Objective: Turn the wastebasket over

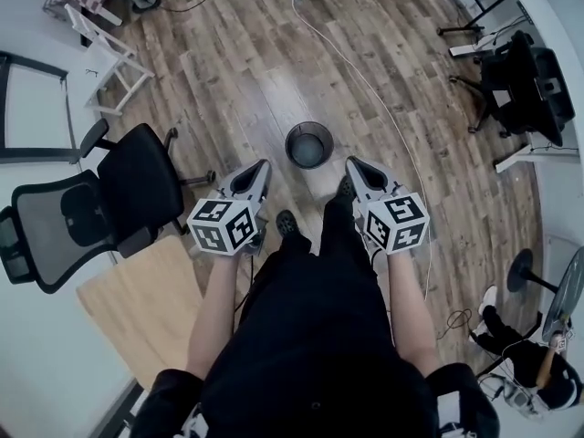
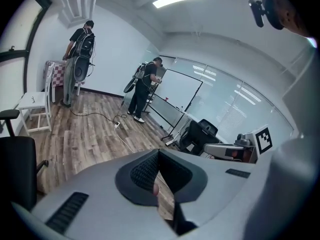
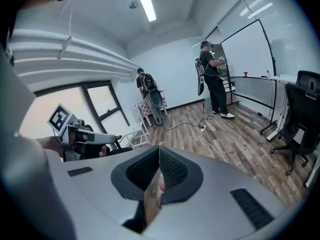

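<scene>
Wastebasket [image 1: 309,145] upright on wood floor [image 1: 237,71], mouth up, near and between the two tips. Left hand-held gripper [image 1: 258,170] and right hand-held gripper [image 1: 356,166]: jaws closed together, nothing held, apart from the basket.

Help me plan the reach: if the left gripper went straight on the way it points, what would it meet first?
Probably the wastebasket, near its left rim, or the wooden floor just beside it. The left gripper, jaws shut, aims slightly left of it in the head view; depth is unclear.
</scene>
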`<action>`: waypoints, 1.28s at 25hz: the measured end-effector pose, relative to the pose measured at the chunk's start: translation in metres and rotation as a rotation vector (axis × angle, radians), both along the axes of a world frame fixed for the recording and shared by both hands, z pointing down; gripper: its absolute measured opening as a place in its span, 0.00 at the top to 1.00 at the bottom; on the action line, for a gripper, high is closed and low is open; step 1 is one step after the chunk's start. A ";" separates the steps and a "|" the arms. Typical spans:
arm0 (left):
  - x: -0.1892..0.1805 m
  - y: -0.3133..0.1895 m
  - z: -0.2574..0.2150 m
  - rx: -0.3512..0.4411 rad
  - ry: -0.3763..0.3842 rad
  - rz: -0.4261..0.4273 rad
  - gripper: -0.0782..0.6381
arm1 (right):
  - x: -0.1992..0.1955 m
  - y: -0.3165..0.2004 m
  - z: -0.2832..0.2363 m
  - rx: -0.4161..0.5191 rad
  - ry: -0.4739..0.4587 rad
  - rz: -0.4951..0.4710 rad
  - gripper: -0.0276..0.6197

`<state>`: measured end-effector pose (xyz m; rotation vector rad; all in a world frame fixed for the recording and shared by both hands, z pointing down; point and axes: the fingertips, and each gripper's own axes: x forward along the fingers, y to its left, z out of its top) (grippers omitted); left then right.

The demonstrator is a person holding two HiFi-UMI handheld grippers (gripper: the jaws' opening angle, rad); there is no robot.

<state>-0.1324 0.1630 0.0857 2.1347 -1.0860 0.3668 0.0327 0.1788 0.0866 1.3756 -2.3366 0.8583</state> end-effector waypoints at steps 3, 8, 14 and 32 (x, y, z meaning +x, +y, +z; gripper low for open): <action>0.018 -0.011 -0.001 -0.001 -0.011 -0.017 0.87 | 0.006 -0.012 0.001 -0.001 -0.009 -0.060 0.91; 0.053 -0.036 -0.004 0.015 -0.017 -0.048 0.87 | 0.028 -0.042 -0.001 0.018 -0.025 -0.123 0.91; 0.089 -0.044 0.008 0.007 -0.034 -0.118 0.87 | 0.052 -0.065 0.015 0.006 -0.049 -0.203 0.91; 0.120 -0.063 0.109 -0.199 0.006 -0.184 0.87 | 0.057 -0.090 0.103 -0.096 -0.070 -0.167 0.91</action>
